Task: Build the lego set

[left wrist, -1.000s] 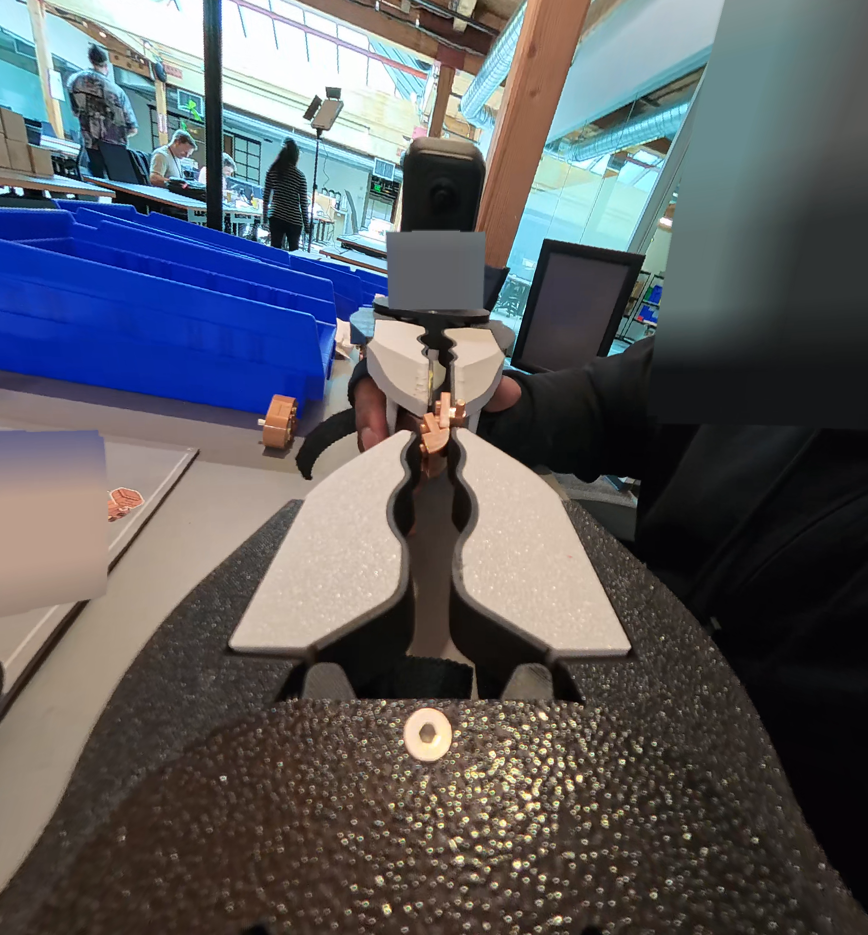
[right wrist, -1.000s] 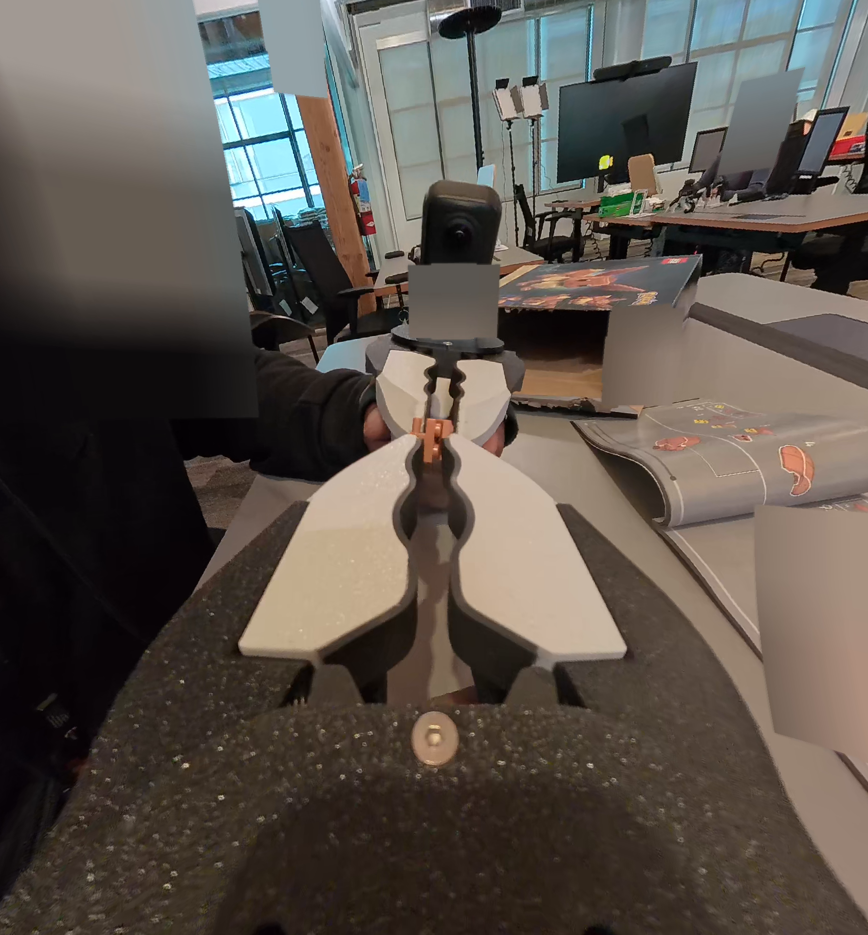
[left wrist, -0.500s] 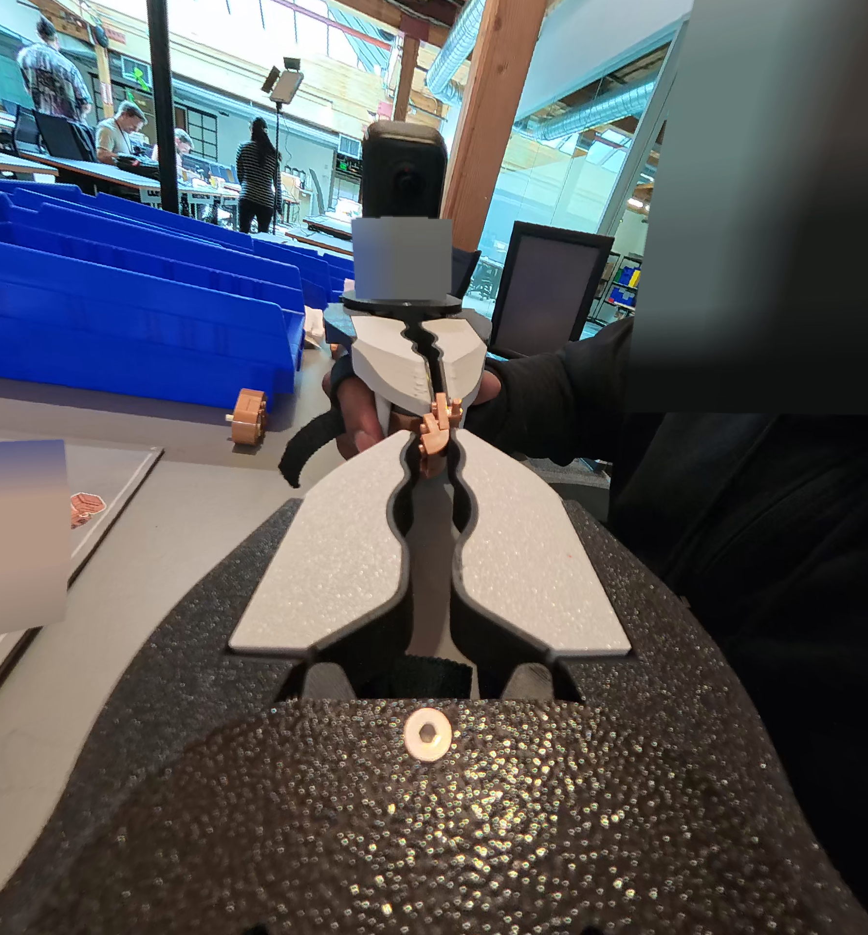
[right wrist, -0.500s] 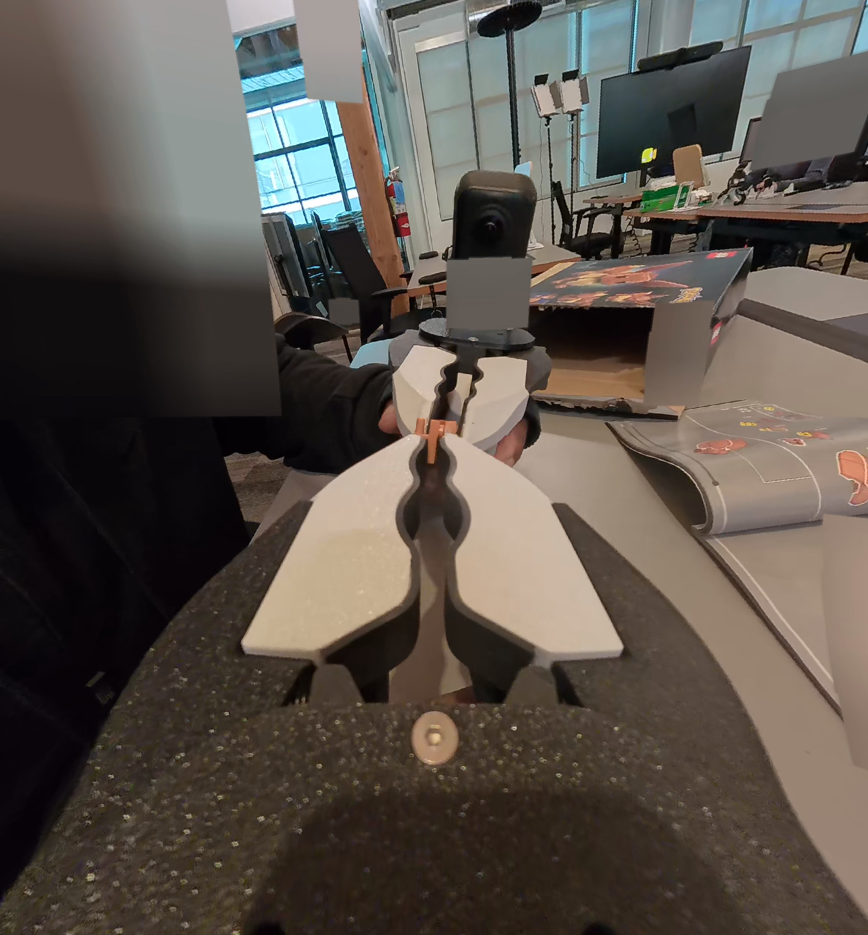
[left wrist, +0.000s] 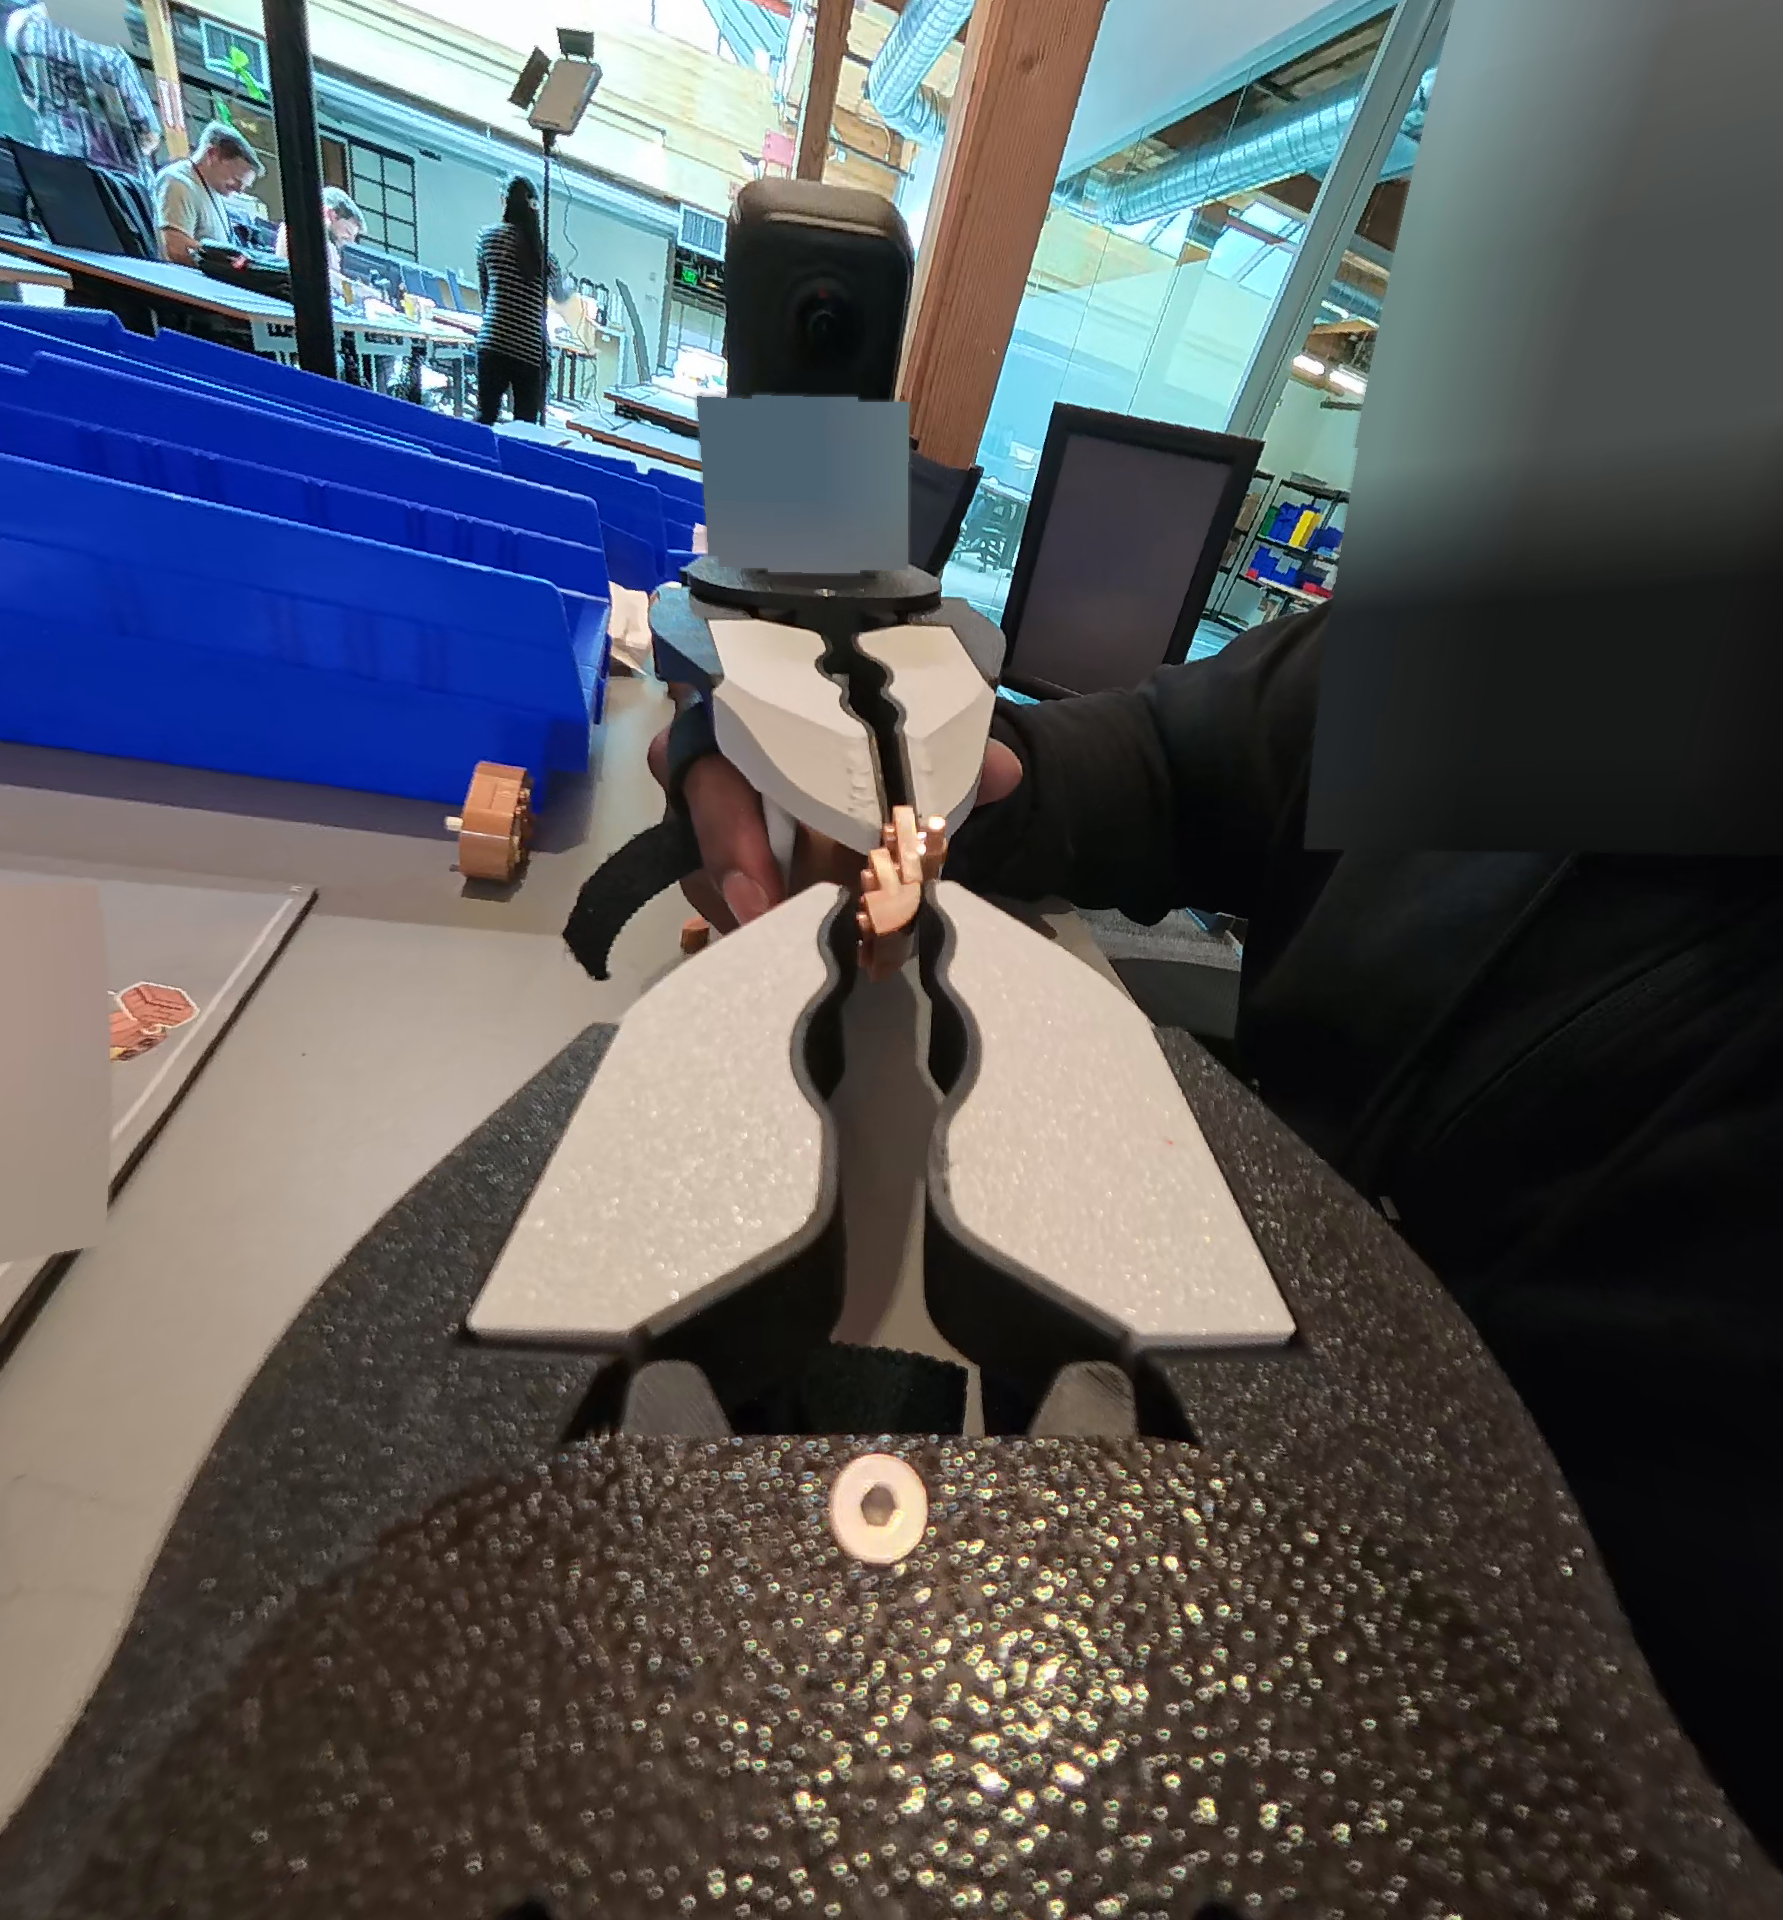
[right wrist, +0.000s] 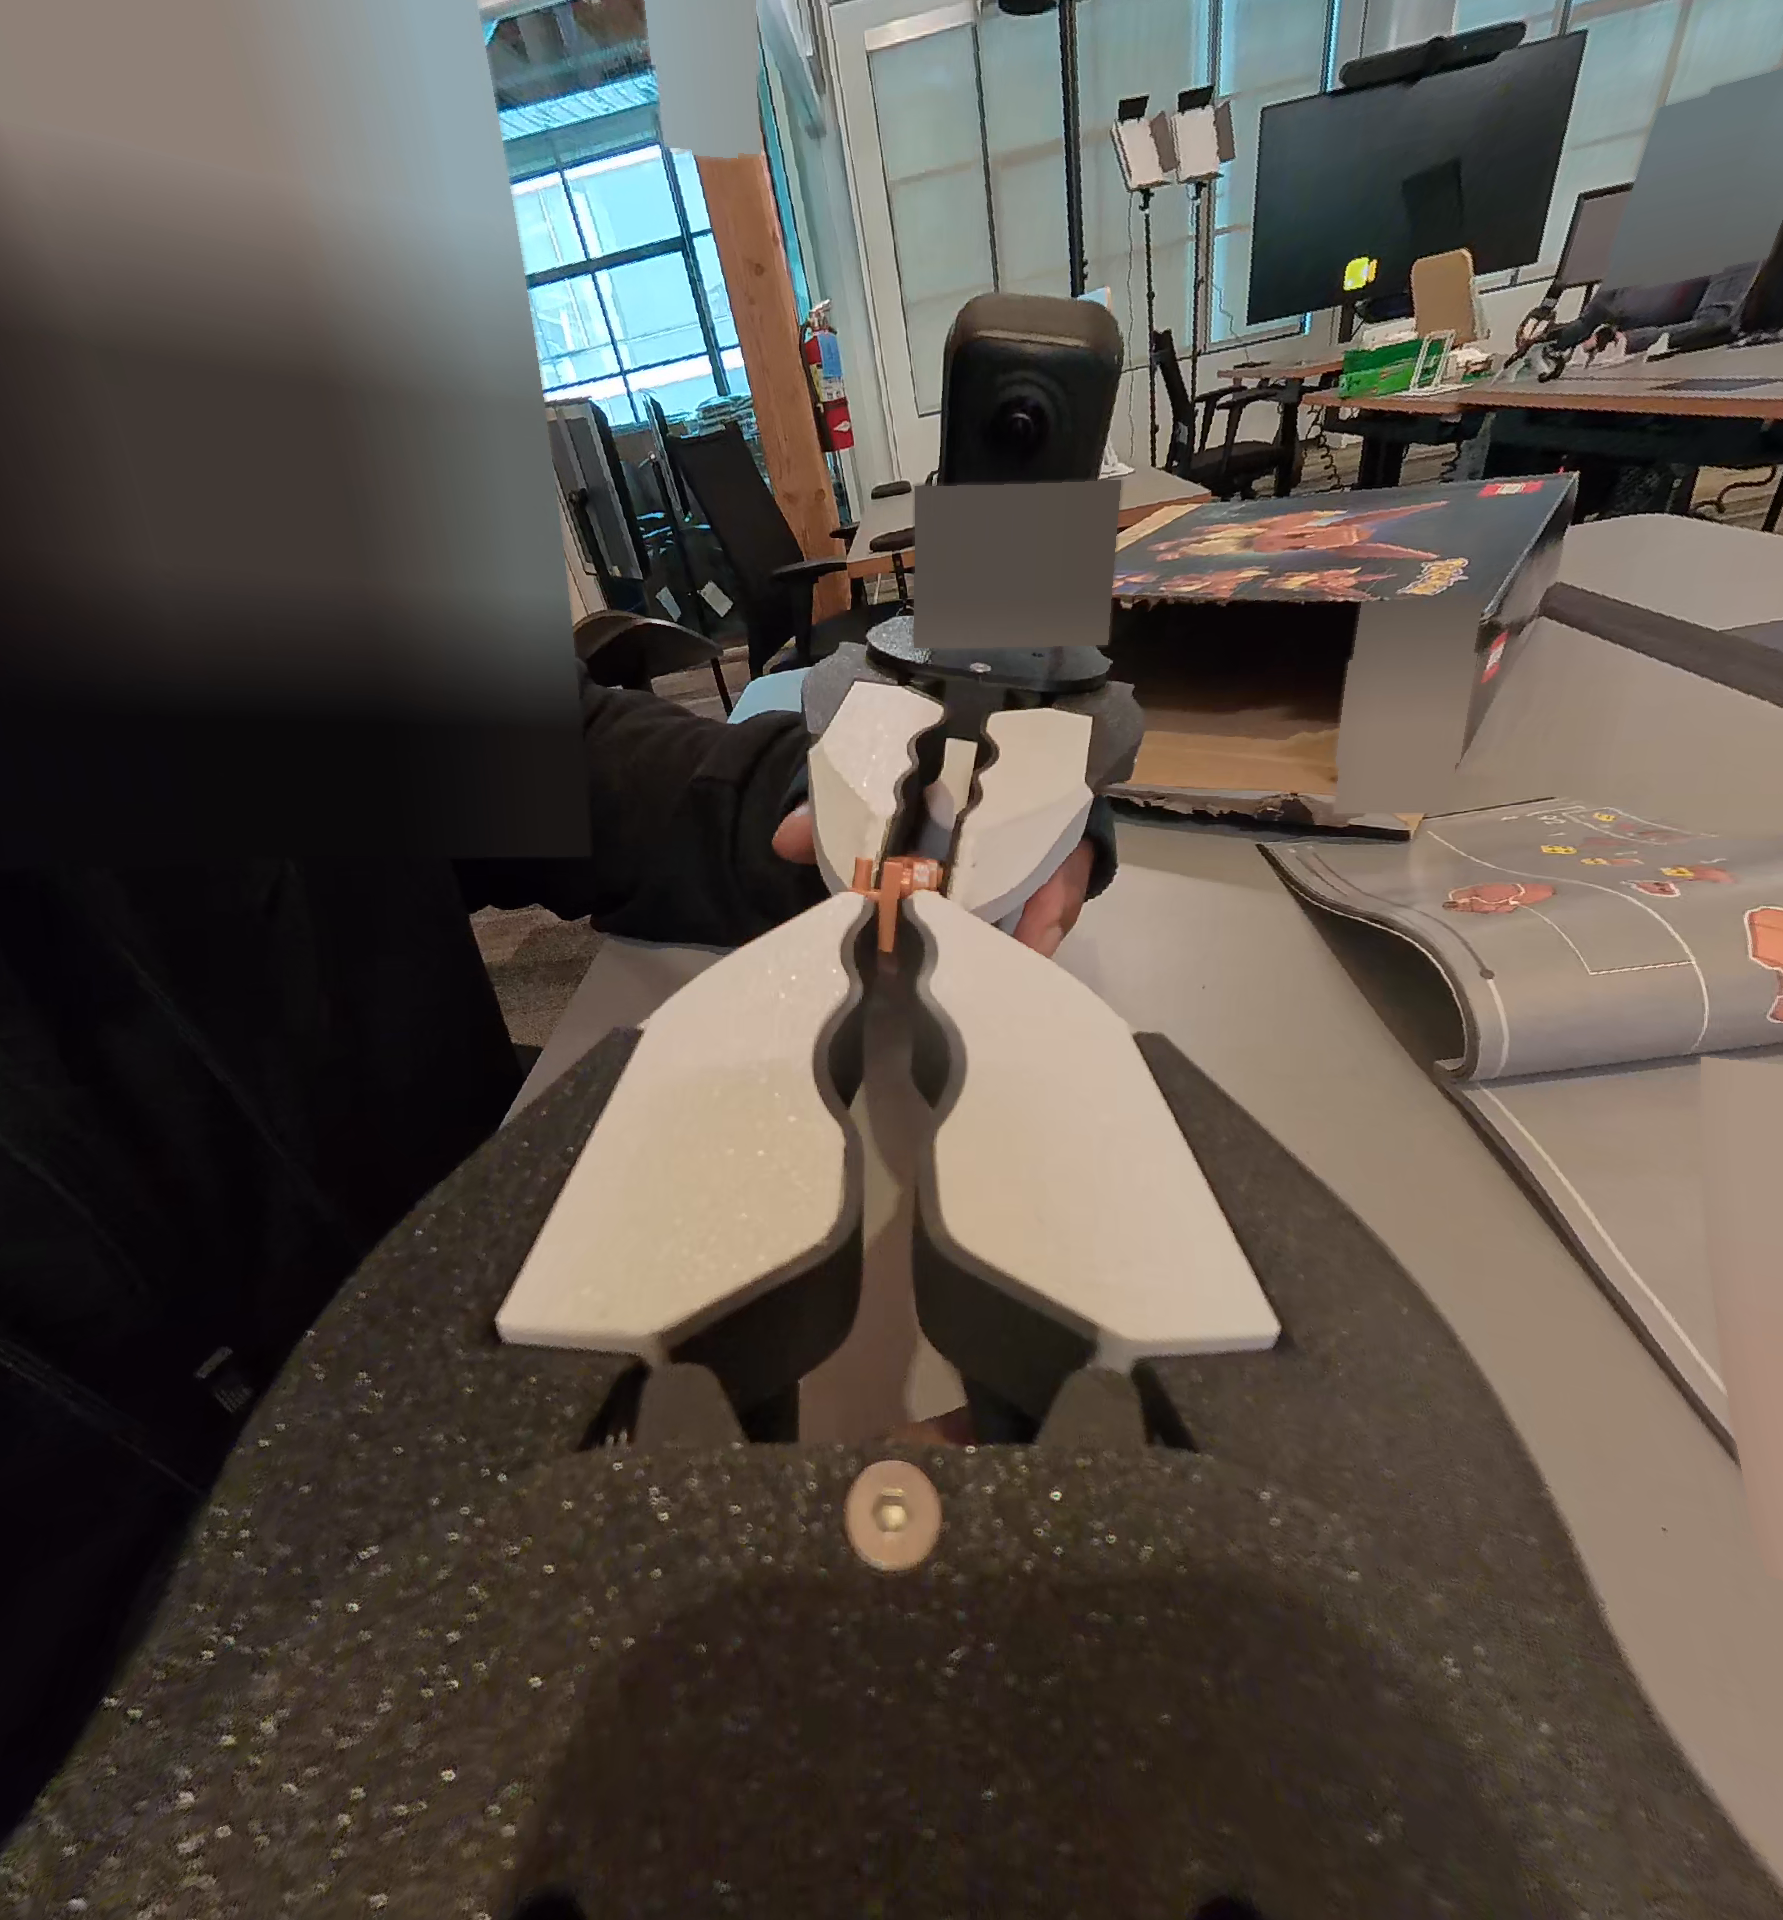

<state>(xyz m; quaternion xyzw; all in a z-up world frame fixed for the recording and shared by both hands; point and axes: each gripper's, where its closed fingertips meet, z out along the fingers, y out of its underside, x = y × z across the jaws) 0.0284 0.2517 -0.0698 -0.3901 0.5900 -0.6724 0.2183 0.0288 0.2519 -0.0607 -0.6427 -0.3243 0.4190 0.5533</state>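
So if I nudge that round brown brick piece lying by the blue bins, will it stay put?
Probably not. The round brown piece stands on its rim like a wheel on the smooth grey table, so it may roll or tip. It looks small, rigid and likely light; its pale peg could steer it in a curve.

Printed matter only. Cardboard box (right wrist: 1344, 582) — colourful printed lid with logos, the wording not transcribed. Open booklet (right wrist: 1593, 935) on the worktop (right wrist: 1230, 935) — drawn diagrams and small yellow number markers, too small to read. Second printed sheet (left wrist: 201, 997) — a brick drawing, no legible text. Green wall sign (left wrist: 687, 273) in the background — unreadable.
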